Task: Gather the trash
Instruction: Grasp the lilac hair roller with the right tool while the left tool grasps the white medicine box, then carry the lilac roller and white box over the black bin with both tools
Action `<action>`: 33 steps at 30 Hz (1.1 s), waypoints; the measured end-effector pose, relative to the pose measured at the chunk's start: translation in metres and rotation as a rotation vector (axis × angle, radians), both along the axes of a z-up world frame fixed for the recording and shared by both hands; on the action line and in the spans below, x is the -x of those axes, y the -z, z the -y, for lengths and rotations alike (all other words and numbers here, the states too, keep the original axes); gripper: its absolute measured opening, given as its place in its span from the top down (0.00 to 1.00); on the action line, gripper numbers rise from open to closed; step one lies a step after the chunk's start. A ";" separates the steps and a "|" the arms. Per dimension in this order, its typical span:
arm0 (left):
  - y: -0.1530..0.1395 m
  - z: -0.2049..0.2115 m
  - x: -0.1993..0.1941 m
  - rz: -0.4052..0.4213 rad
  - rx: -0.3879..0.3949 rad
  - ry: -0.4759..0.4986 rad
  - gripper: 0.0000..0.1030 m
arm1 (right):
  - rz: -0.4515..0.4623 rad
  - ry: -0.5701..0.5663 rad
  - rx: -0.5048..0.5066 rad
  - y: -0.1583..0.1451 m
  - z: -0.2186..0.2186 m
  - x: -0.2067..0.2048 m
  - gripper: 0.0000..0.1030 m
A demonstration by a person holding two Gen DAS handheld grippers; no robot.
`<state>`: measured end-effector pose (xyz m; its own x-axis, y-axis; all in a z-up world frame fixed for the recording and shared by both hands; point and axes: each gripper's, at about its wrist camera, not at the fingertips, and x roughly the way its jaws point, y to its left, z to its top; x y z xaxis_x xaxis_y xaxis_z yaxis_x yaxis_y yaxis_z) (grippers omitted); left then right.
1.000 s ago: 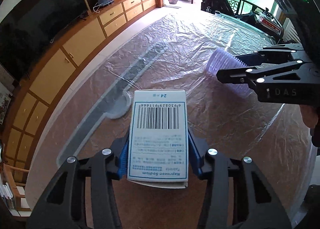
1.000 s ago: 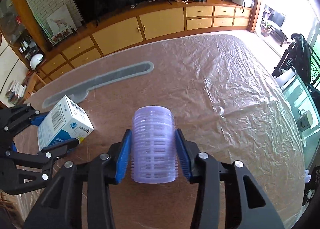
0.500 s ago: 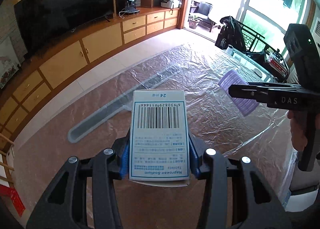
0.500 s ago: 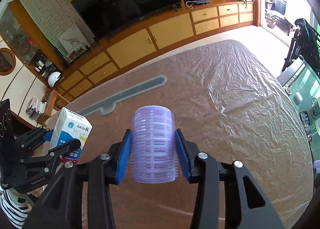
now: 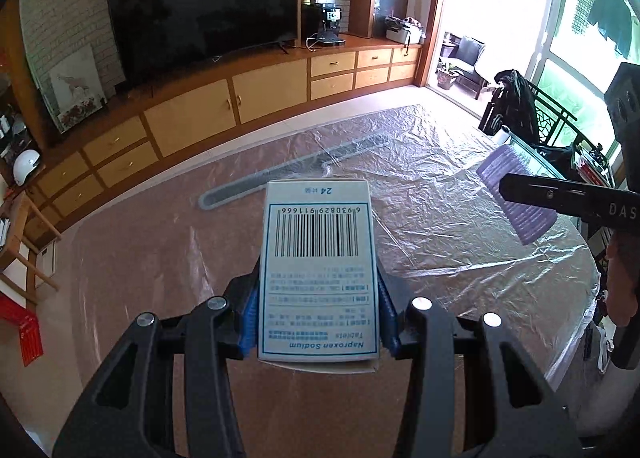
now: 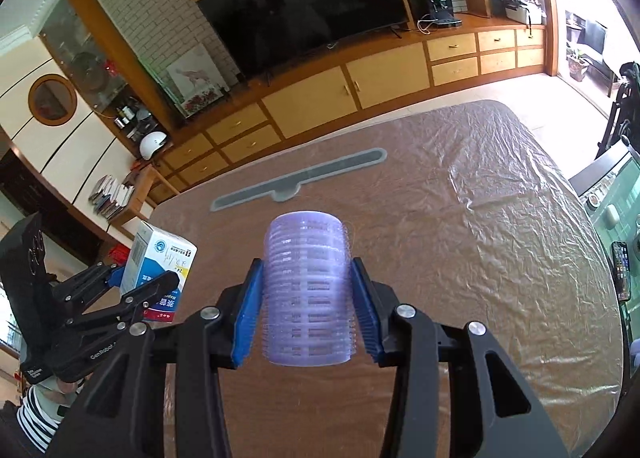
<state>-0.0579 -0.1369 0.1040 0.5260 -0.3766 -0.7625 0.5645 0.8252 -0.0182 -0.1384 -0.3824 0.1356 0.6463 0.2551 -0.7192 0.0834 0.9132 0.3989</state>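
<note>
My left gripper is shut on a white and blue medicine box with a barcode on top, held up above the table. The box also shows at the left of the right wrist view, held by the left gripper. My right gripper is shut on a purple ribbed hair roller, held above the table. The roller also shows at the right of the left wrist view, held by the right gripper.
The table is covered with crinkled clear plastic film. A long grey strip lies under the film near the far edge. A TV and a wooden cabinet stand behind. A phone lies at the right.
Both grippers have risen and tilted up with their loads; the table looks farther below and more of the TV wall shows.
</note>
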 end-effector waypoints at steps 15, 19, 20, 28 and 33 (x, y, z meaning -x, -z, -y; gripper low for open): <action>-0.008 -0.024 0.087 0.025 0.009 -0.120 0.54 | 0.041 -0.113 -0.057 -0.024 -0.018 0.070 0.59; -0.013 -0.029 0.107 0.036 0.018 -0.141 0.54 | 0.047 -0.155 -0.077 -0.029 -0.023 0.090 0.59; -0.015 -0.031 0.114 0.038 0.023 -0.144 0.54 | 0.048 -0.168 -0.086 -0.029 -0.025 0.094 0.59; -0.017 -0.037 0.156 0.038 0.041 -0.147 0.54 | 0.039 -0.250 -0.123 -0.030 -0.035 0.132 0.59; -0.007 -0.041 0.179 0.007 0.042 -0.156 0.54 | -0.002 -0.303 -0.119 -0.019 -0.041 0.159 0.59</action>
<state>-0.2368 -0.0959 0.1113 0.5857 -0.3217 -0.7440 0.4302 0.9013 -0.0511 -0.2973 -0.3417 0.1549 0.5264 0.5181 -0.6742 -0.1839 0.8435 0.5046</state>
